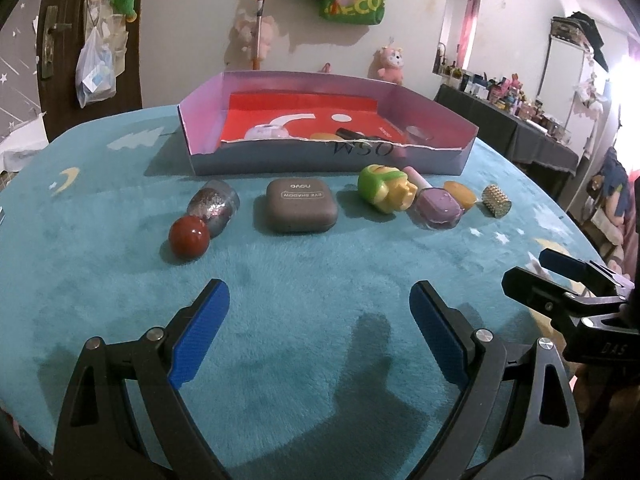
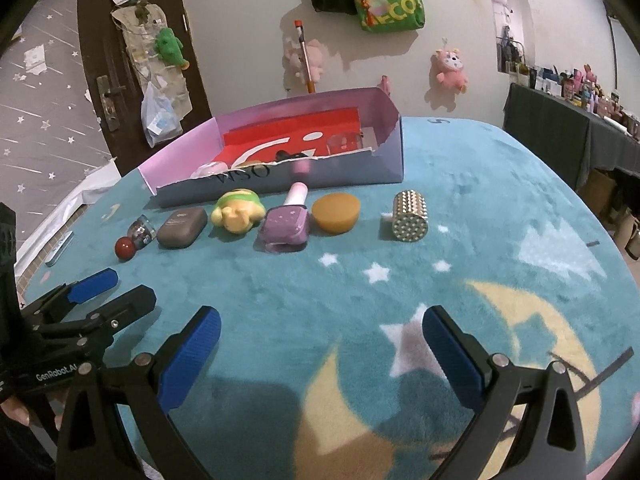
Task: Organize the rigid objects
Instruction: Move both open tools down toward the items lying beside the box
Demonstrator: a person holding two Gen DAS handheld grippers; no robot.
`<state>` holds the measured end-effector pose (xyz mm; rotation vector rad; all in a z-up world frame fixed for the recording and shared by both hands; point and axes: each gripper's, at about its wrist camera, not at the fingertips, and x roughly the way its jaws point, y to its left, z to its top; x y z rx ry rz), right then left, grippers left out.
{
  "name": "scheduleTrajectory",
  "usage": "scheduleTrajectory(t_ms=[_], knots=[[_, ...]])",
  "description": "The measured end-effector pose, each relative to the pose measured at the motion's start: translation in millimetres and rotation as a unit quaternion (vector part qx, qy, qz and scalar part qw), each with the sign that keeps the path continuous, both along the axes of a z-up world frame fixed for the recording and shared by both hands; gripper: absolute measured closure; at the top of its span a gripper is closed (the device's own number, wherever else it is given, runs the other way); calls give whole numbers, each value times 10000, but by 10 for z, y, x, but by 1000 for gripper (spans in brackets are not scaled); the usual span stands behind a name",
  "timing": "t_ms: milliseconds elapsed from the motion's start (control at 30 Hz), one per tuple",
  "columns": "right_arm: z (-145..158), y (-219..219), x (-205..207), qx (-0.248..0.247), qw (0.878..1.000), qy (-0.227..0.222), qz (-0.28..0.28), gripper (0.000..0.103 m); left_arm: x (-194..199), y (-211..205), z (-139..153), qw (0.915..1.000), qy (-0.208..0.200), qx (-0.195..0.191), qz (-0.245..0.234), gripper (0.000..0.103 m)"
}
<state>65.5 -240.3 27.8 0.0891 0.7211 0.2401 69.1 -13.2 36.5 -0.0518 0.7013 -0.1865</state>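
Seven small objects lay in a row just before the shallow box: red ball, glitter bottle, grey compact, green toy, purple bottle, amber puck, studded cylinder. Left gripper and right gripper hung spread and empty nearer the camera; picking appeared about to start, calling for a reach forward.

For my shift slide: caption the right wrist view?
Open right gripper hovers over moon-print blanket; studded cylinder, nail polish line the box.
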Motion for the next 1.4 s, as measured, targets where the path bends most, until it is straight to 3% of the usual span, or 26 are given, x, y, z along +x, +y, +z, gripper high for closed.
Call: scheduleTrajectory(t_ms=[800,1400], knots=[[-29,3,8,-11,10000,33,-40,0,-20,-12,73,9999,-114,46,-4,11],[134,-132,199,-64,9998,30,-207,0,191,255,199,9997,41,105,209,11]])
